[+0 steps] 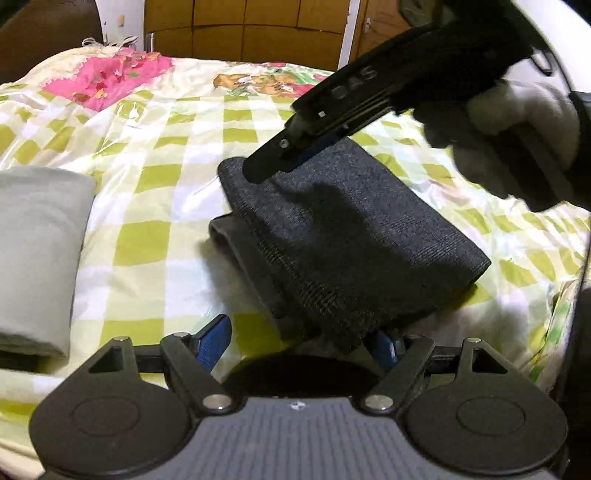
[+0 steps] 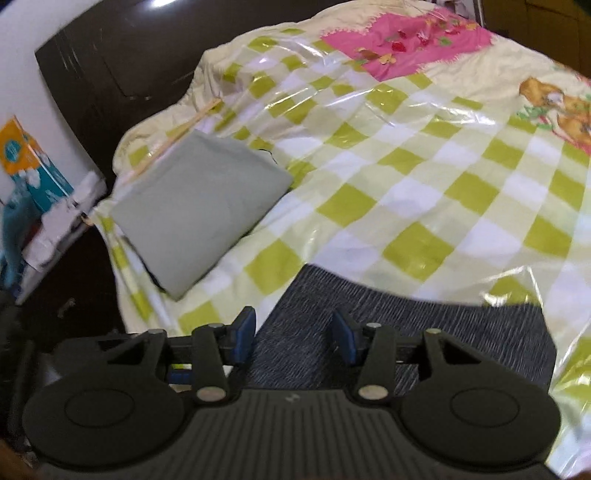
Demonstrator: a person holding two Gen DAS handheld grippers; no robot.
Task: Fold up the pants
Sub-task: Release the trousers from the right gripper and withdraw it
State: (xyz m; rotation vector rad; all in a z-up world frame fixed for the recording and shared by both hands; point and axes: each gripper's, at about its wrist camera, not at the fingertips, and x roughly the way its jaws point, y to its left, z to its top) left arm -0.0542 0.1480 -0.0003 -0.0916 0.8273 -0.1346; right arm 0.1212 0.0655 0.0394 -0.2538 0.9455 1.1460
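Note:
Dark grey pants (image 1: 343,236) lie folded into a thick rectangle on the checked bedspread (image 1: 159,140). My left gripper (image 1: 301,338) stands wide open at their near edge; the near corner reaches between its blue pads (image 1: 216,332) without touching them. My right gripper (image 1: 266,166) comes in from the upper right, held by a gloved hand (image 1: 498,129), its tips over the pants' far left corner. In the right wrist view the right gripper (image 2: 293,332) is open, its pads (image 2: 245,332) apart above the dark pants (image 2: 424,332), not pressing on them.
A folded grey-green garment (image 1: 37,240) (image 2: 195,206) lies to the left on the bedspread (image 2: 406,166), with a thin wooden stick (image 2: 177,136) beside it. Boxes (image 2: 29,162) stand off the bed's left edge. Wooden cabinets (image 1: 243,29) are behind the bed.

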